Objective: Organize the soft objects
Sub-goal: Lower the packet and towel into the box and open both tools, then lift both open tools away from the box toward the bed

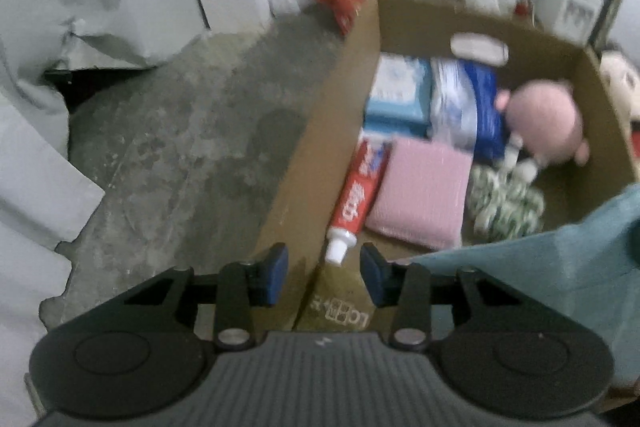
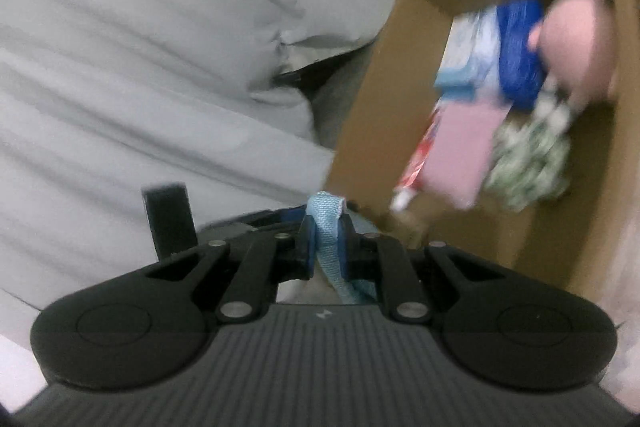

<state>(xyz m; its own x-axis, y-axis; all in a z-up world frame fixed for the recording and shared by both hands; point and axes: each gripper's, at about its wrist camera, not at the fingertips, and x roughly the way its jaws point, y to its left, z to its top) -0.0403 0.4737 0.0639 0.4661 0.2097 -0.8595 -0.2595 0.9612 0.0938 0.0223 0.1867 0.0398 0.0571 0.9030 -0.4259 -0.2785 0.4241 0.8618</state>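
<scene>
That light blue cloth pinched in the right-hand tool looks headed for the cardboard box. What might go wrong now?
1. The right gripper pinches only a narrow fold of the light blue cloth, so it might slip free.
2. The brown cardboard box is already crowded; the cloth could bury the red-and-white toothpaste tube.
3. The open left gripper hangs over the box's near wall and might knock it.

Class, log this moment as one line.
left gripper: open, above box corner | right gripper: shut on blue cloth | cloth outside box
</scene>
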